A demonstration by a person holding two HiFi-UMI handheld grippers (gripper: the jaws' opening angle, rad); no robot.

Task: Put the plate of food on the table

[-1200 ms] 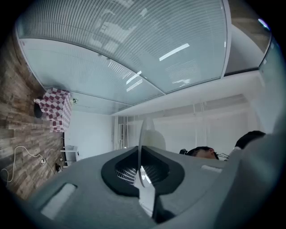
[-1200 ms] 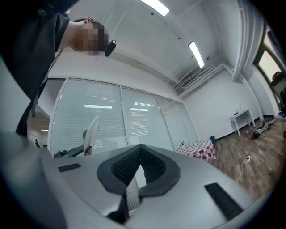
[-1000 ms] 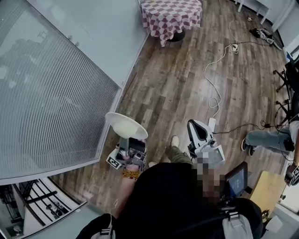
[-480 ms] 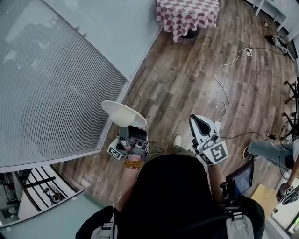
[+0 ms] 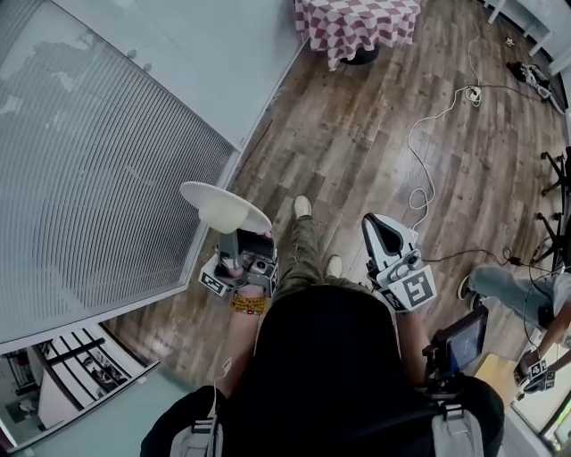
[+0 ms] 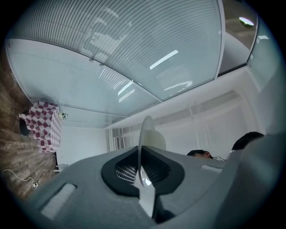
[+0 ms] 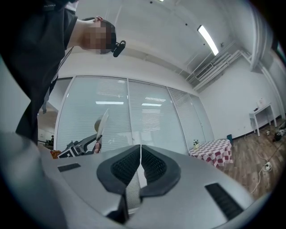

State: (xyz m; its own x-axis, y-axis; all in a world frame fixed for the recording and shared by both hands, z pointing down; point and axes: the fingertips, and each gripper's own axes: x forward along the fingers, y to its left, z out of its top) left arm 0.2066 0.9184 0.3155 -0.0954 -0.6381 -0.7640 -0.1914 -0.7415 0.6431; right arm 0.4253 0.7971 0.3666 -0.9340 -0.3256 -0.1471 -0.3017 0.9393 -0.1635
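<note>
A white plate (image 5: 223, 207) is carried over the wooden floor, and my left gripper (image 5: 235, 236) is shut on its near rim. In the left gripper view the plate (image 6: 143, 147) stands edge-on between the closed jaws. I see no food on it. My right gripper (image 5: 378, 225) is level beside it, shut, with nothing in it; its jaws (image 7: 140, 154) meet with no gap. The table with a red-and-white checked cloth (image 5: 357, 22) stands far ahead, also in the left gripper view (image 6: 44, 125) and the right gripper view (image 7: 212, 151).
A glass wall with blinds (image 5: 98, 170) runs along the left. A white cable (image 5: 419, 134) trails across the floor on the right. Another person's legs (image 5: 508, 290) are at the right edge, and a small screen (image 5: 459, 344) is at lower right.
The person has stepped forward, with one shoe now out ahead. Both grippers have travelled with them, the plate still gripped and shifted a little left in the head view.
</note>
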